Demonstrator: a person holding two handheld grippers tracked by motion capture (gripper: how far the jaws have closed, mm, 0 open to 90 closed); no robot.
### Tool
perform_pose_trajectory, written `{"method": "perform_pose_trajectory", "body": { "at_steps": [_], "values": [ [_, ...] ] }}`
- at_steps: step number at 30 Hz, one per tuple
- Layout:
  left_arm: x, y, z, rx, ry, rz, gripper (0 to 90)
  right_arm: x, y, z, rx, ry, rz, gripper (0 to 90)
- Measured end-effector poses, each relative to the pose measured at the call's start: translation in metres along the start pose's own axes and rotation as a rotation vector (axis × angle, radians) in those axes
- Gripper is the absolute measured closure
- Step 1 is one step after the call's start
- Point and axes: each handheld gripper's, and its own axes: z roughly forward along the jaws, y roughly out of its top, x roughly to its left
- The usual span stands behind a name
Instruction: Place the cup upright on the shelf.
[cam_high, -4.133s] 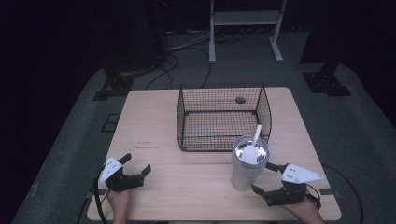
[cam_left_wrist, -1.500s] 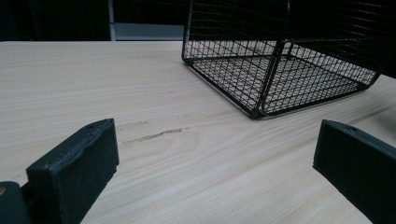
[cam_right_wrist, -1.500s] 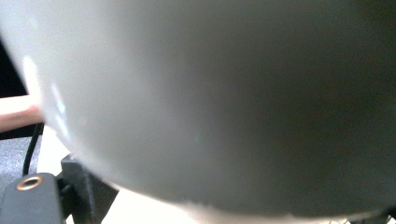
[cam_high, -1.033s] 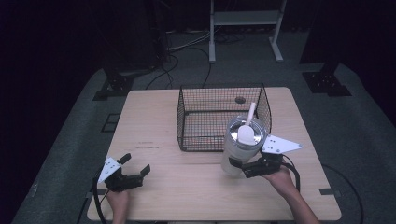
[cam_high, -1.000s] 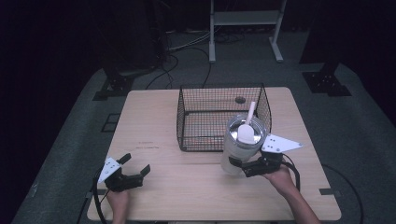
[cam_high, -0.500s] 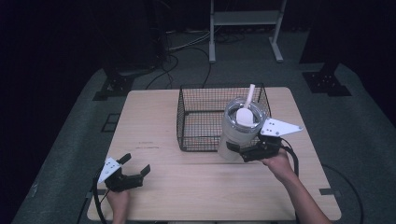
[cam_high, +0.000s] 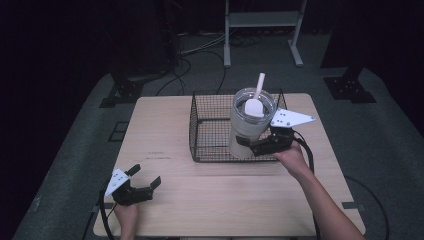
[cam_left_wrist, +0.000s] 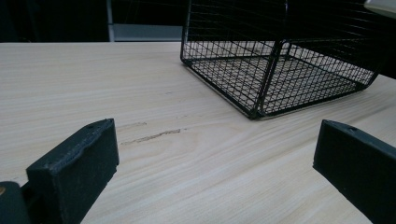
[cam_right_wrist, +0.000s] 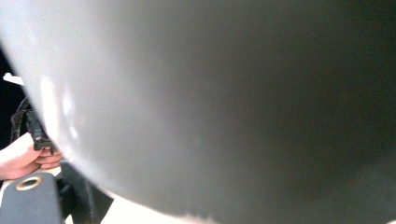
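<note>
A pale lidded tumbler (cam_high: 248, 129) with a white straw (cam_high: 259, 85) hangs in the air over the front right part of the black wire basket (cam_high: 212, 131). My right gripper (cam_high: 250, 145) is shut on the tumbler's lower body, and the cup's grey wall (cam_right_wrist: 224, 102) sits right against its camera. Near the table's front left corner, my left gripper (cam_high: 142, 187) rests low with its jaws wide open and nothing between them. Its black fingers (cam_left_wrist: 74, 168) frame bare wood, with the basket (cam_left_wrist: 275, 60) ahead to the right.
The light wooden table (cam_high: 165, 150) has free room left of and in front of the basket. A small dark item (cam_high: 257, 105) lies at the basket's back right. Cables and a white stand (cam_high: 260, 20) are on the floor beyond.
My right gripper has lifted the tumbler from the table's front right, carrying it up and back over the basket's front edge. The left gripper has stayed put.
</note>
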Motion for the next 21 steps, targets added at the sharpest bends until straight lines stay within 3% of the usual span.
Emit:
{"method": "perform_pose_trajectory", "body": {
  "at_steps": [7, 21],
  "values": [
    [0.0, 0.0, 0.0, -0.001, 0.0, 0.001, 0.0, -0.008, 0.013, 0.017, 0.019, -0.004, -0.035, 9.0],
    [0.0, 0.0, -0.001, -0.006, -0.006, -0.003, 0.0, -0.027, 0.023, 0.058, 0.036, 0.019, -0.017, 9.0]
  ]
}}
